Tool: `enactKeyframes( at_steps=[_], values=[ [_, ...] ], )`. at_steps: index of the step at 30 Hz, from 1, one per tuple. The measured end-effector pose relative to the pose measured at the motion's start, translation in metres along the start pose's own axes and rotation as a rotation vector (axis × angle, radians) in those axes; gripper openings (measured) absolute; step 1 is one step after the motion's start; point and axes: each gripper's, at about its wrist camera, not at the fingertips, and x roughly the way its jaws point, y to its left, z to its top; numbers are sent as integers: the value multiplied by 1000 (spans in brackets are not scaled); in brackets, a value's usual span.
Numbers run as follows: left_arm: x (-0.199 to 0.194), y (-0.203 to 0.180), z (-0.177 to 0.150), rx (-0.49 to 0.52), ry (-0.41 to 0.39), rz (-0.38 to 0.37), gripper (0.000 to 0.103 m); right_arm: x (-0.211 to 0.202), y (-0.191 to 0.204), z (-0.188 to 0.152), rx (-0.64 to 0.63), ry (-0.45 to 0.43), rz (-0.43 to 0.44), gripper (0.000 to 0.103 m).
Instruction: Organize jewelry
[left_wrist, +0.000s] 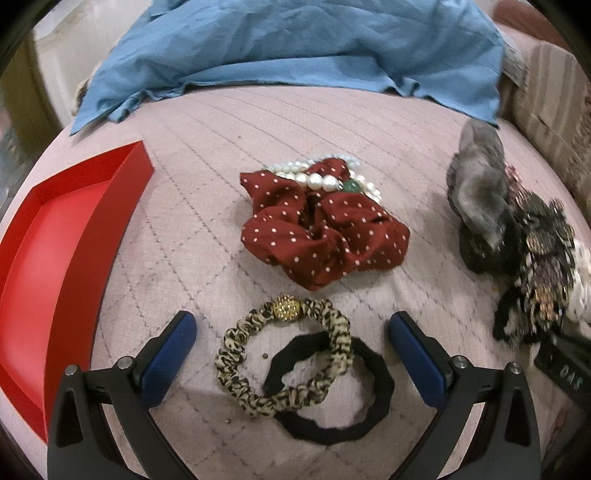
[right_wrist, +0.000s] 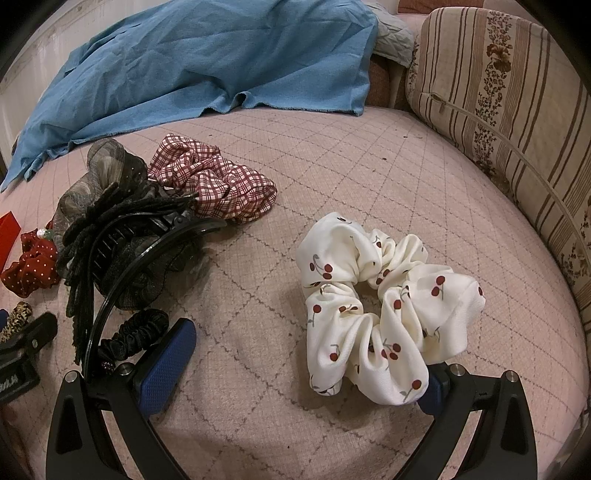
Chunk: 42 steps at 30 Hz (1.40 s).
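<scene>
My left gripper (left_wrist: 291, 332) is open, its blue pads either side of a leopard-print hair tie (left_wrist: 284, 354) with a gold bead, which overlaps a black hair band (left_wrist: 332, 391). Beyond lie a dark red dotted scrunchie (left_wrist: 325, 229) and a pearl bracelet (left_wrist: 321, 177) with a green bead. A red tray (left_wrist: 66, 236) is at the left. My right gripper (right_wrist: 303, 354) is open; a white cherry-print scrunchie (right_wrist: 384, 302) lies against and partly over its right finger. A small black scrunchie (right_wrist: 133, 332) sits by its left finger.
A pile of dark hair accessories with a black claw clip (right_wrist: 140, 236) and a grey gauze bow (left_wrist: 480, 192) lies between the grippers. A checked red scrunchie (right_wrist: 218, 184) lies behind it. A blue cloth (right_wrist: 207, 62) covers the far bed; a striped cushion (right_wrist: 517, 110) is at the right.
</scene>
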Motion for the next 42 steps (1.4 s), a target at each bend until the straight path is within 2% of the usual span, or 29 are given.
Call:
enactKeyframes(
  at_steps=[3, 4, 6, 8, 10, 14, 20, 23, 28, 31, 34, 40, 42],
  values=[
    [-4, 2, -2, 39, 29, -25, 103, 1, -2, -1, 8, 36, 31, 103],
    [-8, 3, -4, 52, 39, -35, 103, 0, -4, 0, 25, 72, 47, 103],
    [-18, 8, -10, 41, 42, -51, 103, 0, -4, 0, 46, 95, 53, 103],
    [-33, 14, -17, 27, 10, -49, 103, -5, 0, -3, -16, 96, 46, 103],
    [-49, 16, -23, 34, -18, -49, 103, -11, 0, -6, -13, 88, 49, 103],
    [-83, 26, -30, 34, -60, -65, 103, -33, -11, -14, 37, 40, 5, 102],
    [-120, 43, -38, 6, -116, -75, 103, -88, -23, -24, 65, -92, -21, 102],
    [-141, 41, -46, 29, -180, -58, 103, -119, -26, -30, 89, -161, -15, 102],
    [-166, 34, -57, 86, -228, -51, 103, -158, -22, -33, 127, -260, -13, 103],
    [-181, 32, -63, 122, -268, -45, 103, -172, -19, -35, 140, -288, 4, 102],
    [-194, 36, -65, 108, -303, -56, 103, -185, -13, -39, 134, -300, 15, 102],
    [-213, 41, -67, 127, -345, -7, 103, -209, -5, -45, 130, -335, 5, 102],
    [-223, 46, -72, 126, -383, 2, 103, -218, -3, -45, 129, -356, 4, 102]
  ],
)
